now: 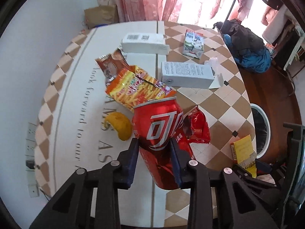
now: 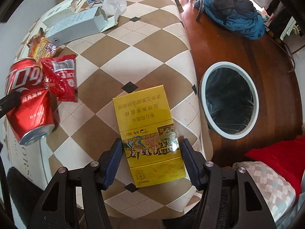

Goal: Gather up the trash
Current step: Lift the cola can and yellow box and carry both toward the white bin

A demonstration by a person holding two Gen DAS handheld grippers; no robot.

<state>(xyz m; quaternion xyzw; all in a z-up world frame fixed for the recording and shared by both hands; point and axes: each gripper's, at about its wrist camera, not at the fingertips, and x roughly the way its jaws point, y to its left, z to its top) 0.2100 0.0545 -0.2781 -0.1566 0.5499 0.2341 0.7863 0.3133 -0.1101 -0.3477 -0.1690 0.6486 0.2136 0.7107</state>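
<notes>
A dented red soda can hangs tilted between the pads of my left gripper, which is shut on its crushed middle; the can also shows at the left of the right wrist view, lifted off the table. My right gripper points down over a flat yellow box lying on the checkered tablecloth, and its blue pads press on the box's two long sides. On the wooden floor beside the table stands a round white-rimmed bin with a black liner.
A red wrapper, a yellow fries bag, a brown wrapper, a yellow peel, two white cartons, a milk carton and a plastic cup lie on the table. Clothes are piled on the floor.
</notes>
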